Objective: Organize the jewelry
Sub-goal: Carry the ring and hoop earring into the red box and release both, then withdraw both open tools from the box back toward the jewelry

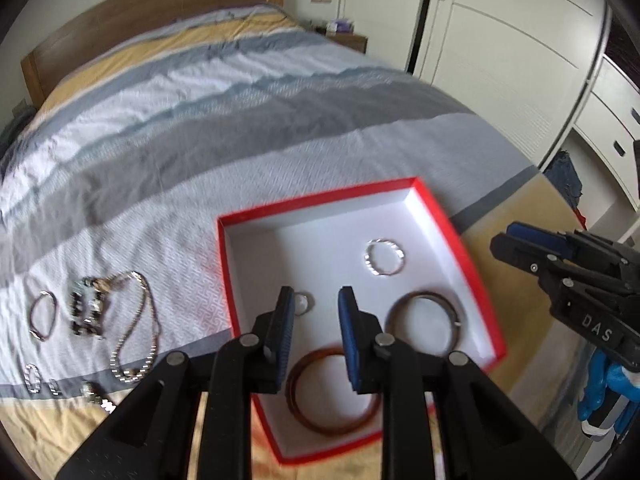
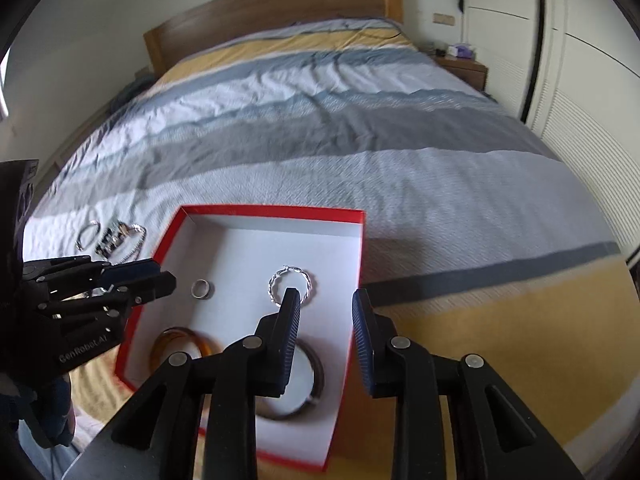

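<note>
Both grippers empty: left gripper (image 1: 316, 300) and right gripper (image 2: 326, 300) jaws wide over box (image 1: 476, 280). Next: chain (image 1: 136, 328); pinch low, lift slowly to avoid snagging.

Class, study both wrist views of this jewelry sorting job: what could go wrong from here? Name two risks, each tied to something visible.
1. The red box sits on soft bedding near the bed's edge; pressing its rim may tip it and spill the amber bangle.
2. The chain necklace lies close to the beaded bracelet; the open left hand-held gripper could drag both together.
</note>
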The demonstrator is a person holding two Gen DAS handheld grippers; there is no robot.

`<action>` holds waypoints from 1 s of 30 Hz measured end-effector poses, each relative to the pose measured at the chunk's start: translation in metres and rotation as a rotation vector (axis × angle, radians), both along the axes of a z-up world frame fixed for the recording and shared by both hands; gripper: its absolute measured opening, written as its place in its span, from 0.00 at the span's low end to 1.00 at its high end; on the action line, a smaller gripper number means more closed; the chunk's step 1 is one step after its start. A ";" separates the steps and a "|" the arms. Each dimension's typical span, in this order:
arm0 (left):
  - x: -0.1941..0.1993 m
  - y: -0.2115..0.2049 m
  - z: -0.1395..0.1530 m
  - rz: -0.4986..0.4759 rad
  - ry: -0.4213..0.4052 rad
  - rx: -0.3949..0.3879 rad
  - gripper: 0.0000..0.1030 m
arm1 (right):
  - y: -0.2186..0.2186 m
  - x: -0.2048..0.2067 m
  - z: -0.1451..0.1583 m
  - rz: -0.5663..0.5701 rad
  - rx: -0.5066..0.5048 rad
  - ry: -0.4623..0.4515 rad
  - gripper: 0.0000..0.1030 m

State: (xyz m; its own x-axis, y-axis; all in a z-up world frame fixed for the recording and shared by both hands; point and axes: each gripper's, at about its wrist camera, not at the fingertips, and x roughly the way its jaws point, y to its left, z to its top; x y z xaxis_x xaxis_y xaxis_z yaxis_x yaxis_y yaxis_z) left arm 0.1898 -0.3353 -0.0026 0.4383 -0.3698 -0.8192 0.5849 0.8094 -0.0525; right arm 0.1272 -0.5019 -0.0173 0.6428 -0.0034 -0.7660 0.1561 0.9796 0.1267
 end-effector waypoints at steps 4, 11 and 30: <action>-0.028 0.014 0.040 -0.015 -0.043 0.008 0.21 | 0.005 -0.042 0.028 -0.042 0.035 -0.057 0.30; -0.086 0.073 0.094 0.031 -0.109 -0.022 0.21 | 0.029 -0.115 0.071 -0.065 0.058 -0.158 0.39; -0.200 0.263 0.164 0.297 -0.261 -0.061 0.32 | 0.112 -0.215 0.141 0.034 0.037 -0.336 0.41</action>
State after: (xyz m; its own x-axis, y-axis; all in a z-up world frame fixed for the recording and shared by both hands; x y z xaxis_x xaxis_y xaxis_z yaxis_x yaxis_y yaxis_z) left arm -0.0101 -0.0721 0.1609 0.7241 -0.2406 -0.6463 0.3263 0.9452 0.0138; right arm -0.0875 -0.3895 0.1232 0.8583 0.0465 -0.5110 0.0668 0.9773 0.2011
